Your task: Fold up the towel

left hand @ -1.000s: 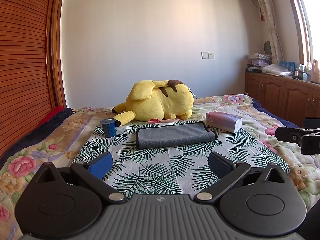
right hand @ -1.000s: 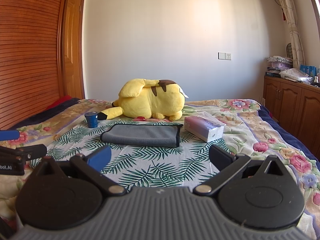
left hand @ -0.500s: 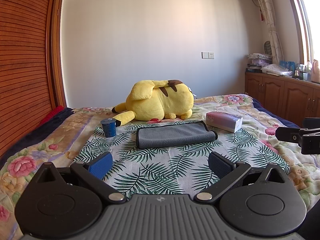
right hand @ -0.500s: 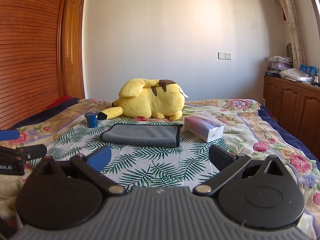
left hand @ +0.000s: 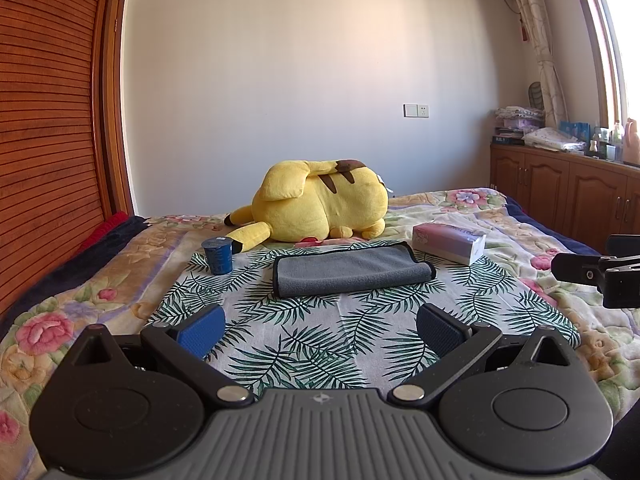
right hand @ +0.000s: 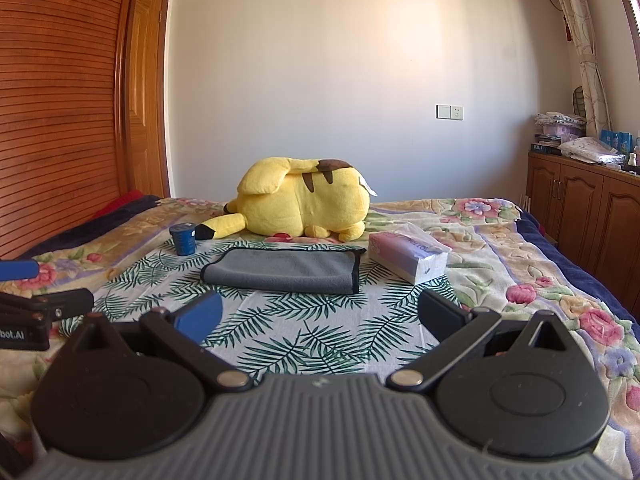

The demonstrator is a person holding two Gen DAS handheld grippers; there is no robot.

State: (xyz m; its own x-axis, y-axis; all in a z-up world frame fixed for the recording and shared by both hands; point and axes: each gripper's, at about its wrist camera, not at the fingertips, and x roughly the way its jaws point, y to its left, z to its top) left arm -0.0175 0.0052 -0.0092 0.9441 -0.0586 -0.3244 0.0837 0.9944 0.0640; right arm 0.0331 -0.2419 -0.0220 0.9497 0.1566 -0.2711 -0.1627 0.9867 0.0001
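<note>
A grey towel (left hand: 352,270) with a dark hem lies folded flat on the palm-leaf cloth (left hand: 312,344) on the bed; it also shows in the right wrist view (right hand: 284,270). My left gripper (left hand: 320,326) is open and empty, held low over the cloth, well short of the towel. My right gripper (right hand: 318,314) is open and empty too, the same distance back. Each gripper shows at the edge of the other's view: the right one (left hand: 596,274) and the left one (right hand: 32,304).
A yellow plush toy (left hand: 320,206) lies just behind the towel. A small blue cup (left hand: 217,255) stands left of it, a tissue pack (left hand: 450,242) right of it. A wooden wardrobe (left hand: 48,120) lines the left, cabinets (left hand: 568,196) the right.
</note>
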